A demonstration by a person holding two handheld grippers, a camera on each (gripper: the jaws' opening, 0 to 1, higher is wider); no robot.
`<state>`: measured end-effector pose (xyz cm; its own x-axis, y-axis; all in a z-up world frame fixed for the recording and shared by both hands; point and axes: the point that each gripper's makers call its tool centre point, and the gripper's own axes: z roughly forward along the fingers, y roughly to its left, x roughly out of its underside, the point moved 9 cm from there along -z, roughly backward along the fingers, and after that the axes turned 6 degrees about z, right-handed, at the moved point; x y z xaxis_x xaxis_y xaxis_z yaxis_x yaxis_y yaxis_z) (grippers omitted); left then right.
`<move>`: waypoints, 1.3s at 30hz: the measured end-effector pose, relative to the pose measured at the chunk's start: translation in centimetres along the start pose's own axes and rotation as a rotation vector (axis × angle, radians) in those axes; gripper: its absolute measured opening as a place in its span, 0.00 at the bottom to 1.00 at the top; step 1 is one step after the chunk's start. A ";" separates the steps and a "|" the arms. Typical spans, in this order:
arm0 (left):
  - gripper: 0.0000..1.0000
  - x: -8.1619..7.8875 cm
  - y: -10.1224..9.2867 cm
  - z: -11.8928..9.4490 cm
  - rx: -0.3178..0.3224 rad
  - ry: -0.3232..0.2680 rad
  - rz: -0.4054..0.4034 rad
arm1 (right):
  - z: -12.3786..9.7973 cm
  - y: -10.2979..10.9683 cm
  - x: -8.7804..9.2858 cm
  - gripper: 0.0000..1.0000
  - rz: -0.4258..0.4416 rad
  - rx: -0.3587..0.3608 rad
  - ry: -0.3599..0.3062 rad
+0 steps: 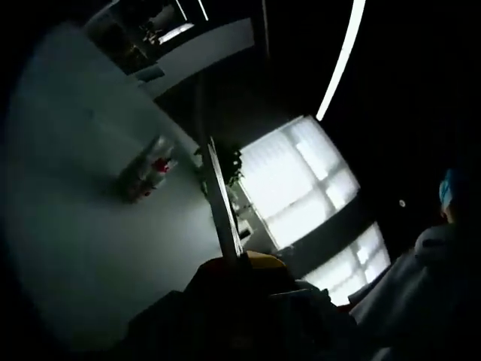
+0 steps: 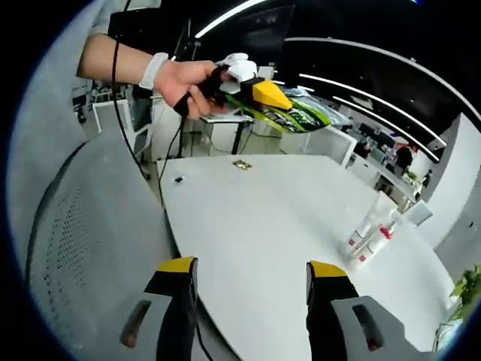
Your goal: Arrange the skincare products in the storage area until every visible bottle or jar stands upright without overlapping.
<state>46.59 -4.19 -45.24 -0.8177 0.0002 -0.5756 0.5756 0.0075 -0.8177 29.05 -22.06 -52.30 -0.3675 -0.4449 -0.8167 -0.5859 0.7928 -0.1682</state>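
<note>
Far across the white table (image 2: 263, 226), near its right side, stand a white tube (image 2: 373, 216) and a clear bottle with a red top (image 2: 380, 239), close together. My right gripper (image 2: 252, 271) is open over the table's near edge, nothing between its yellow-tipped jaws. A hand holds my left gripper (image 2: 289, 105) high above the far end of the table. In the dark, tilted left gripper view the same bottles (image 1: 152, 171) look small on the table (image 1: 83, 226). My left gripper (image 1: 255, 262) shows its yellow tips together at the bottom.
A grey mesh chair (image 2: 83, 226) sits against the table's near left edge. A small gold item (image 2: 242, 164) and a dark speck (image 2: 179, 179) lie at the far end. A potted plant (image 2: 467, 289) stands on the right. A person in light clothes (image 1: 428, 263) is near bright windows (image 1: 297, 180).
</note>
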 end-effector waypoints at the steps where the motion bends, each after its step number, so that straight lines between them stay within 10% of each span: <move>1: 0.00 -0.4 0.1 0.1 0.000 -0.003 0.003 | 0.0 0.1 0.0 0.55 -0.006 -0.001 0.003; 20: 0.00 -3.9 4.5 0.4 -0.120 -0.003 -0.042 | 0.1 -1.5 1.4 0.45 0.042 0.078 0.086; 39: 0.00 -5.9 11.1 5.8 -0.124 0.039 -0.123 | 0.0 -1.8 1.3 0.43 0.041 0.099 0.086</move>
<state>57.84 -9.94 -50.97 -0.8831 0.0305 -0.4683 0.4679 0.1336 -0.8736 29.65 -24.06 -53.02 -0.4529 -0.4416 -0.7745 -0.4966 0.8464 -0.1922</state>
